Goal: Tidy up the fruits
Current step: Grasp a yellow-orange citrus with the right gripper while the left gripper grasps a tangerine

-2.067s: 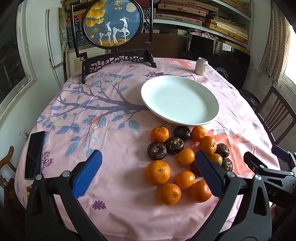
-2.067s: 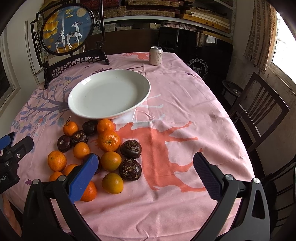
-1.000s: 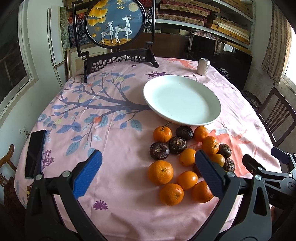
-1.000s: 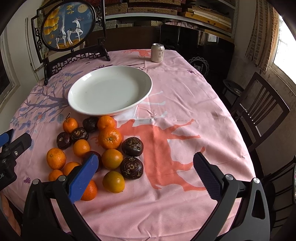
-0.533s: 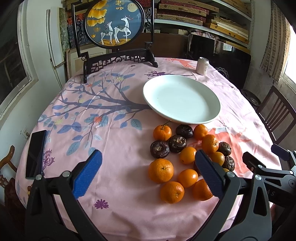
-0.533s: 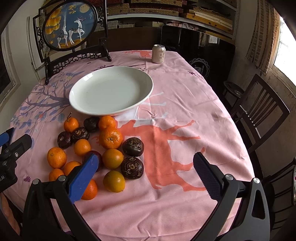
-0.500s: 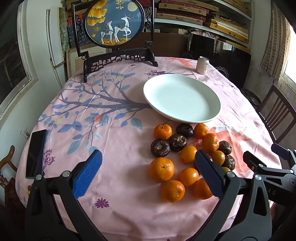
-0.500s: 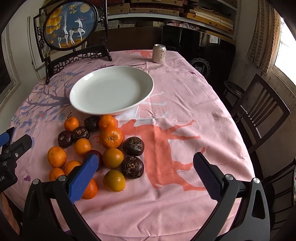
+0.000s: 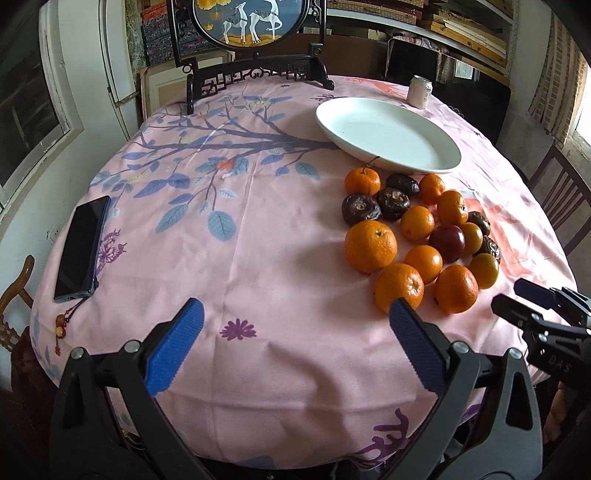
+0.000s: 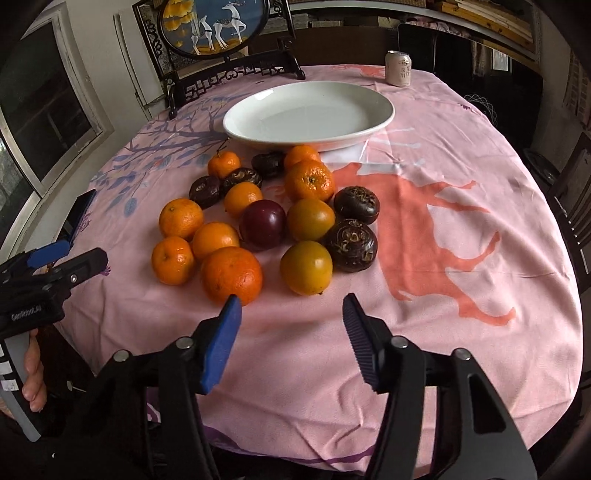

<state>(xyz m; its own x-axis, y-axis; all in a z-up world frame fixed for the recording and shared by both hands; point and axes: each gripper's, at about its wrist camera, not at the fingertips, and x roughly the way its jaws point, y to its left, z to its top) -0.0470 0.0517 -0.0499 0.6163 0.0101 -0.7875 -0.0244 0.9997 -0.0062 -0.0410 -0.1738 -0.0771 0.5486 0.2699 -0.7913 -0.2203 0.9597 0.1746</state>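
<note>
Both hand-held grippers hang low over the near edge of the table (image 10: 480, 177), and neither one has hold of anything. The right hand-held gripper (image 10: 291, 314) has its jaws partly open and they are closing, with only pink cloth between them. Its blue pads sit just in front of the fruit pile. A big orange (image 10: 231, 274) is right by its left pad, and a yellow-green fruit (image 10: 306, 267) sits just past the gap. The left hand-held gripper (image 9: 293, 321) has its jaws wide open over a bare part of the cloth. Its right pad is just beside a nearby orange (image 9: 399, 288).

All the fruits lie in one bunch on the pink tablecloth (image 9: 236, 258), close to each other and many touching. Most are oranges, big and small. One smooth dark red fruit (image 10: 263, 225) is in the middle of the bunch. Several dark brown wrinkly fruits (image 10: 351, 245) are there too, some on the right side and some near the far side.

Just behind the bunch is a big white plate (image 10: 308, 112) with nothing on it. One small orange with a stem (image 9: 362, 181) sits right at its rim. A drink can (image 10: 398, 68) stands farther back. A round picture of deer on a dark stand (image 9: 251, 22) is at the far edge. A dark phone (image 9: 82, 247) lies well apart from the fruits, on the left side of the table. In the right wrist view, a person's fingers (image 10: 31, 369) wrap the handle of the left one.
</note>
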